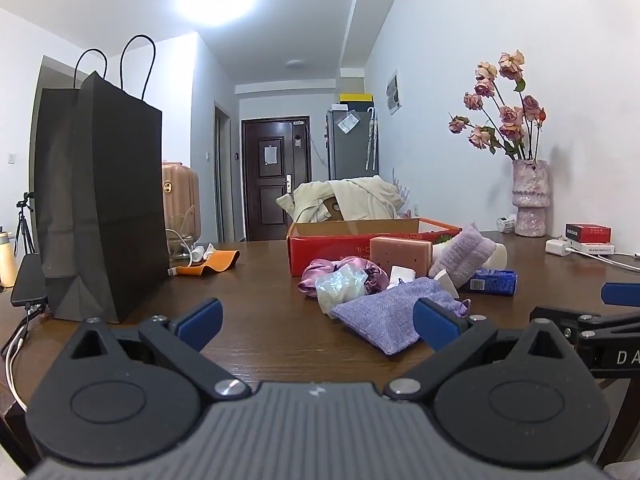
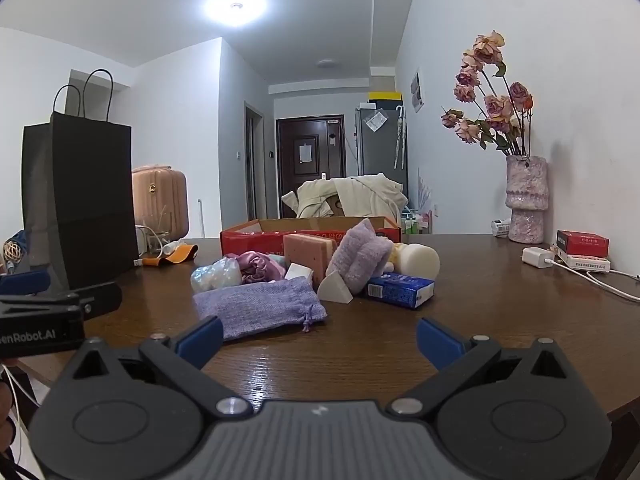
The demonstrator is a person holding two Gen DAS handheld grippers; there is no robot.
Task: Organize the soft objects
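soft pile (image 2: 304,276) mid-table (image 2: 480,320), bare wood before both wide-open, empty grippers (image 1: 318,322) (image 2: 318,340).

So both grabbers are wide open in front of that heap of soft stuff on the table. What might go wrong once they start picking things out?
1. The heap is tightly packed: pulling the purple pouch may drag the white wedge sponge or the blue packet along.
2. The slippery pink satin scrunchie might slide out of a hand-held gripper.
3. The right hand-held gripper and left hand-held gripper sit close together and might bump.
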